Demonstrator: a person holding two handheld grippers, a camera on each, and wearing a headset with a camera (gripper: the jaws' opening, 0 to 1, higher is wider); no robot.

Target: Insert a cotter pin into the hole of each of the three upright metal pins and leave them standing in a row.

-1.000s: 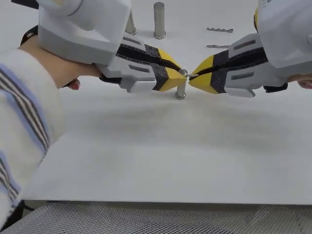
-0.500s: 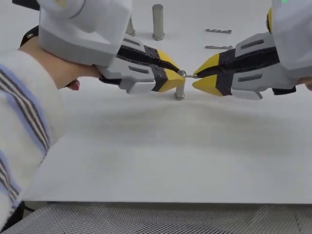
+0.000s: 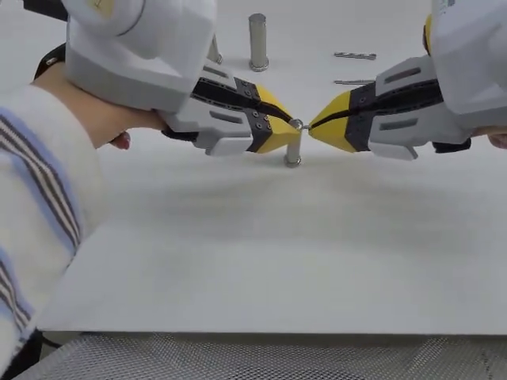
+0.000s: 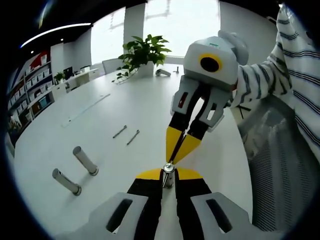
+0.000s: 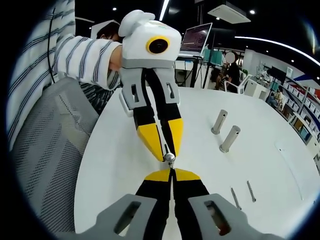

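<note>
An upright metal pin stands mid-table, and my left gripper is shut on its upper part. From the right, my right gripper is shut on a thin cotter pin whose tip meets the pin's head. The left gripper view has the clamped pin between the left gripper jaws, with the right gripper pointing down onto it. Two more upright metal pins stand at the back: one in plain sight, the other half hidden behind the left gripper.
Two spare cotter pins lie flat at the back right of the white table. A mesh chair back runs along the near edge. A striped sleeve covers the left side.
The right gripper drew back slightly to the right, baring a short length of cotter pin, then pushed in again until its tips almost touch the pin's head. The left gripper held still.
</note>
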